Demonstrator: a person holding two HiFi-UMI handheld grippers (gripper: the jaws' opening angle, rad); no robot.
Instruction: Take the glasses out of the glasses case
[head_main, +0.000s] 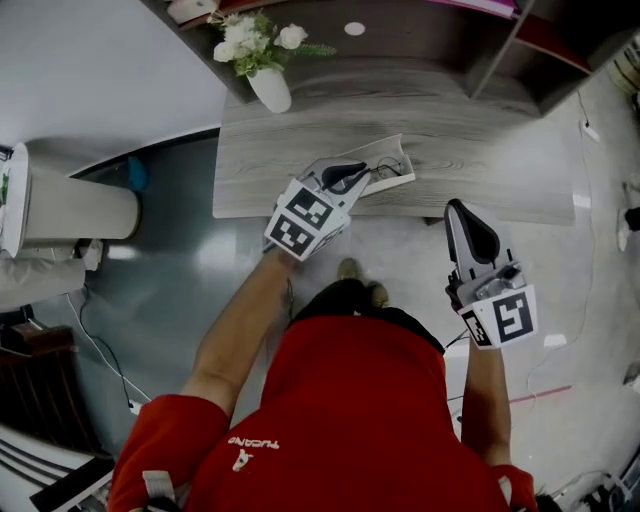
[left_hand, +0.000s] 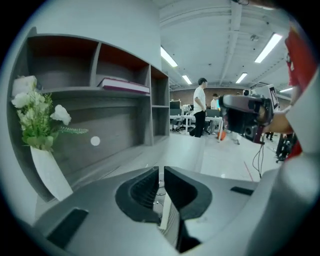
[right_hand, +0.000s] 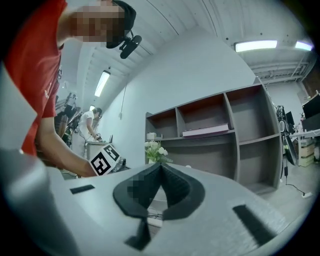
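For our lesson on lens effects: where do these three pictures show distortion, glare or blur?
Head view: glare patches on the glossy floor. Left gripper view: fisheye bows the shelf unit, corners go black. Right gripper view: the ceiling lamp is blown out.

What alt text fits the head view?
A person in a red shirt, seen from above, holds the left gripper shut at an open glasses case on a grey table; the right gripper is shut near the table's front edge.

Grey wood-grain tabletop (head_main: 480, 160) below open grey shelves (right_hand: 220, 120); a white-flower vase (head_main: 270, 88) at its far left corner; glossy grey floor (head_main: 170, 300); ceiling strip lights (left_hand: 270, 47).
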